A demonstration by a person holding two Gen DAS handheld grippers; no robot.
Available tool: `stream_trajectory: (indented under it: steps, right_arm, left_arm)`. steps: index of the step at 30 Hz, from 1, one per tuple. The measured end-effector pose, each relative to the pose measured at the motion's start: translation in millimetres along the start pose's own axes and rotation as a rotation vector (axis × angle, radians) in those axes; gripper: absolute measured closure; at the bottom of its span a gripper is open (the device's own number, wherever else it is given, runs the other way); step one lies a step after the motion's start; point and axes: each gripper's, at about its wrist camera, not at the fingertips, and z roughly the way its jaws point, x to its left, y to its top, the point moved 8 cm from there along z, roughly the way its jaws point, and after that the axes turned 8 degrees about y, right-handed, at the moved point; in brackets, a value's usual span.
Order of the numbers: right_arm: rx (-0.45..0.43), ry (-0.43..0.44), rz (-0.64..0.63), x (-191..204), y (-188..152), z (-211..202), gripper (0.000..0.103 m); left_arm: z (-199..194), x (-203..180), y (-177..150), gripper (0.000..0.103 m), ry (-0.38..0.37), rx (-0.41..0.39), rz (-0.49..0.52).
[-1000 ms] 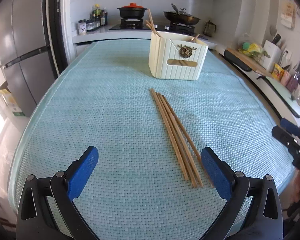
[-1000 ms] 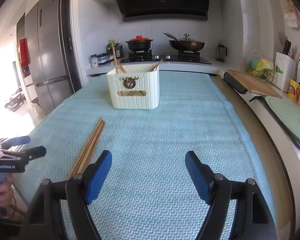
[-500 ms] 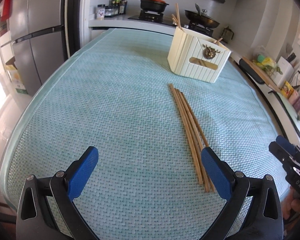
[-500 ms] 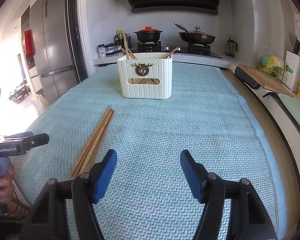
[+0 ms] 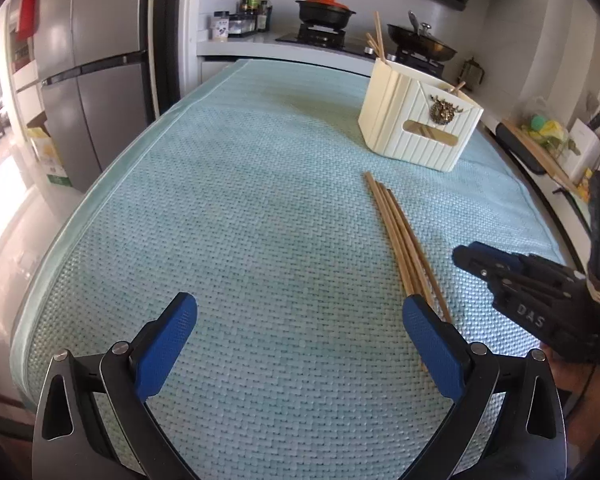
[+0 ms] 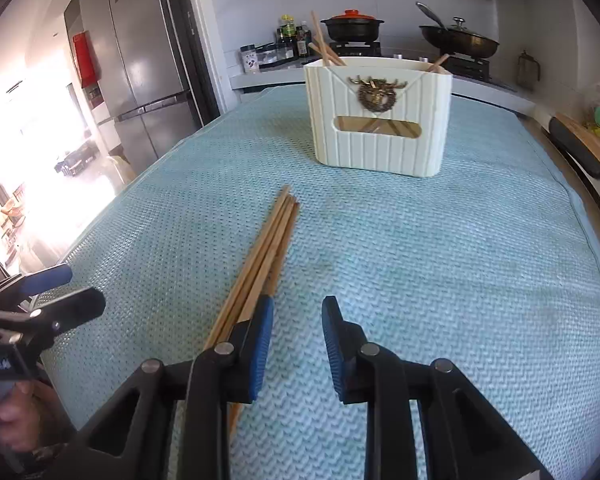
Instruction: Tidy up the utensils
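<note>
Chopsticks [image 6: 266, 252] now lie just left of our right gripper [image 6: 298, 344], whose jaws are closing on nothing; we have swung nearer, left gripper [image 5: 300, 344] wide apart, holder [image 6: 380, 120] ahead.

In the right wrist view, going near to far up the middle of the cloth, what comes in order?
right gripper → loose chopsticks → cream utensil holder → stove pots.

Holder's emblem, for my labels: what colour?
Bronze-gold emblem on the cream holder; clearest in the right wrist view.
</note>
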Motion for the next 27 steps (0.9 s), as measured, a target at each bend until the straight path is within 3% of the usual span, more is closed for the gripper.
stream_trajectory:
  steps: [4, 6, 12, 19, 27]
  right_arm:
    - [0.080, 0.011, -0.021, 4.9, 7.5, 36.3, 0.078]
    - [0.117, -0.015, -0.033, 2.7, 6.6, 50.1, 0.087]
    - [0.166, -0.041, -0.106, 10.8, 5.2, 57.5, 0.090]
    - [0.125, -0.178, -0.056, -19.1, -1.8, 33.0, 0.094]
    - [0.120, -0.297, 0.058, -72.4, -46.3, -15.1, 0.093]
  left_arm:
    - [-0.6, 8.3, 0.3, 0.001, 0.009, -0.001, -0.019]
    - [-0.1, 11.5, -0.7, 0.001, 0.019, -0.001, -0.022]
    - [7.9, 4.9, -3.9, 0.001, 0.013, 0.016, -0.003]
    - [27.8, -19.0, 4.5, 0.001, -0.039, 0.048, 0.045]
    - [64.0, -60.5, 23.1, 0.001, -0.060, 0.084, 0.148]
